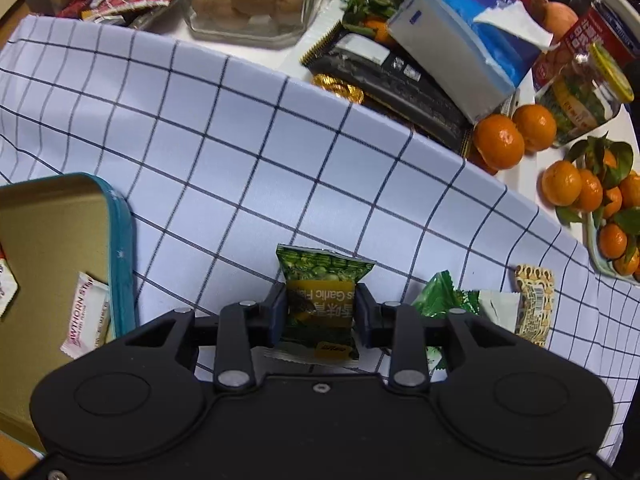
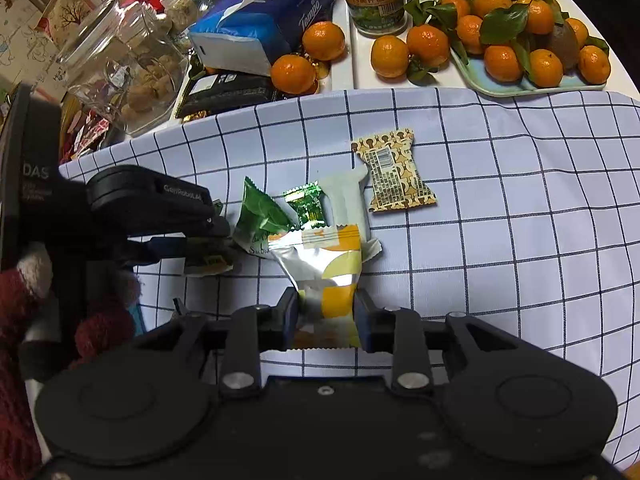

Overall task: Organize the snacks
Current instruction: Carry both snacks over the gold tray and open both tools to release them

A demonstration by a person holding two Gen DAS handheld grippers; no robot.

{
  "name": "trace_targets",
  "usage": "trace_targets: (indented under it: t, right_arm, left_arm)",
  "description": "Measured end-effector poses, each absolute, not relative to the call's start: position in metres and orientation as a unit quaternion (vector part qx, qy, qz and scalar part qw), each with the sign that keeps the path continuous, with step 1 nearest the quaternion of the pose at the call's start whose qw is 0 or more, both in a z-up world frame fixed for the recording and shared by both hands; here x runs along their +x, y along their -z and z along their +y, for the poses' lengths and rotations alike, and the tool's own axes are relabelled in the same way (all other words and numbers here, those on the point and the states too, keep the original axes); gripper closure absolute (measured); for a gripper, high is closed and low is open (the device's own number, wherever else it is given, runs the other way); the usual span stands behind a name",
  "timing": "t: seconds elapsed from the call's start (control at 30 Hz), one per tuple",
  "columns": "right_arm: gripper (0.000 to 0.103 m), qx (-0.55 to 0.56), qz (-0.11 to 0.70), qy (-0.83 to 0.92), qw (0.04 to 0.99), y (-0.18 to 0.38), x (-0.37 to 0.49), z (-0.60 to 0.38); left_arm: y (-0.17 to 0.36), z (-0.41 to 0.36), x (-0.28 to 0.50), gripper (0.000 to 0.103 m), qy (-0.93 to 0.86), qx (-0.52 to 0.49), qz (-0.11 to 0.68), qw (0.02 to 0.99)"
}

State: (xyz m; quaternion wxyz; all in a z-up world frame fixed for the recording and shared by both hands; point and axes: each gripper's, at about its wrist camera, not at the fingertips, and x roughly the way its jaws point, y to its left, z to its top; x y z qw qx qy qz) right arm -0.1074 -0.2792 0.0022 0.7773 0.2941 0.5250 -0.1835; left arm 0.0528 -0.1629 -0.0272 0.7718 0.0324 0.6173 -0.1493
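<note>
My left gripper [image 1: 320, 312] points steeply down at the checked cloth [image 1: 240, 140] and is clamped on a green pea packet [image 1: 322, 300], both pads pressing its sides. My right gripper [image 2: 326, 308] likewise grips a silver-and-orange packet [image 2: 328, 276] by its lower half. Left of the pea packet lies the open tin [image 1: 60, 240], teal-walled, with a white hawthorn packet [image 1: 86, 316] inside. Just beyond the silver-and-orange packet, I see a cluster on the cloth: a green leaf packet [image 2: 260, 216], a small green candy [image 2: 306, 204] and a pale packet [image 2: 348, 200], touching one another; a brown patterned packet [image 2: 390, 170] lies just beside them. Mandarins [image 2: 508, 28] fill a tray [image 2: 520, 88] beyond the cloth.
</note>
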Motion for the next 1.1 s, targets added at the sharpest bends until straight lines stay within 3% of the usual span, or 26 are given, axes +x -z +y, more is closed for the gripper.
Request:
trace_targets:
  t: [0.4,1.1]
  right_arm:
    - [0.071,0.297,0.512,0.193,0.783,-0.011,-0.100,-0.269]
    - [0.071,0.273,0.521,0.134,0.797,-0.013,-0.073,-0.161]
  left_arm:
    - [-0.004,-0.128,0.056,0.060,0.135,0.029,0.588,0.797]
    - [-0.021,0.019,0.087,0.060,0.041,-0.019,0.580,0.813]
